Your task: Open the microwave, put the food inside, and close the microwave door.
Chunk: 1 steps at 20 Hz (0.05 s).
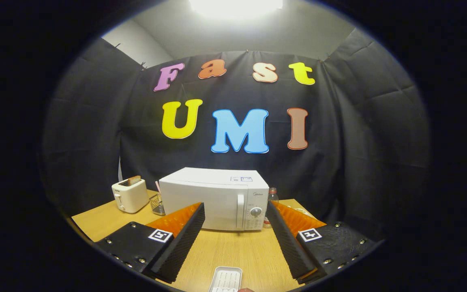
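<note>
Microwave [216, 198] sits at the far side of the table [237, 247], at 12 o'clock from the tool [235, 221], door shut. Vertical white bar handle [240, 211] runs down the door's right edge, just left of the control dial [255, 211].

Tool is released: fingers spread wide, nothing between them, hovering above the table with the microwave well beyond the tips.

A small white ribbed tray [226, 280] lies on the table at 6 o'clock, between and below the fingers (likely the food dish; what it carries I cannot tell, and a small brownish thing at its near edge is too cut off to name).

Handling judgement:
- Microwave body looks heavy and rigid; it should stay put under a pull. The handle is stiff, smooth plastic, probably slippery, so best hooked or pinched mid-height across the bar.
- Tray looks light, thin, rigid plastic. Take it by a short rim and keep it level; a shallow lip gives little bite.

A shut door with the tray out fits an early stage; whether food is already inside cannot be seen.

Also on the table: toaster [130, 195] at 10 o'clock, wire holder [157, 204] beside it, bottle [272, 198] at 1 o'clock.
</note>
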### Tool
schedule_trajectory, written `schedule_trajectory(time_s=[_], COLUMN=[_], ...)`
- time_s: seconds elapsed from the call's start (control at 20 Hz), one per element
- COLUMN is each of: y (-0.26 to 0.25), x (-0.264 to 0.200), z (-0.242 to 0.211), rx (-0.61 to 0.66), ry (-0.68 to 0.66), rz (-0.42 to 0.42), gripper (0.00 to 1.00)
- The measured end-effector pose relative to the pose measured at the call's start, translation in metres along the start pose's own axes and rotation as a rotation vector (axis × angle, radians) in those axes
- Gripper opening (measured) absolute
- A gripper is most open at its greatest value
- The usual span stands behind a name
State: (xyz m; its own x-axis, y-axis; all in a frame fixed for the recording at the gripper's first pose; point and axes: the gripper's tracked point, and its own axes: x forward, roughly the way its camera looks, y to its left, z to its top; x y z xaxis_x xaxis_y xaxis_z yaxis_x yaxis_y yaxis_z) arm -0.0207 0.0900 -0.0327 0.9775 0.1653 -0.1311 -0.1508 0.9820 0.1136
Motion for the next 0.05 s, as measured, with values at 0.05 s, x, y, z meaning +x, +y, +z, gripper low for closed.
schedule_trajectory(time_s=[0.05], y=[-0.0006], x=[0.0002], z=[0.0008], rx=[-0.001], ry=[-0.002], rz=[0.001], gripper=[0.97])
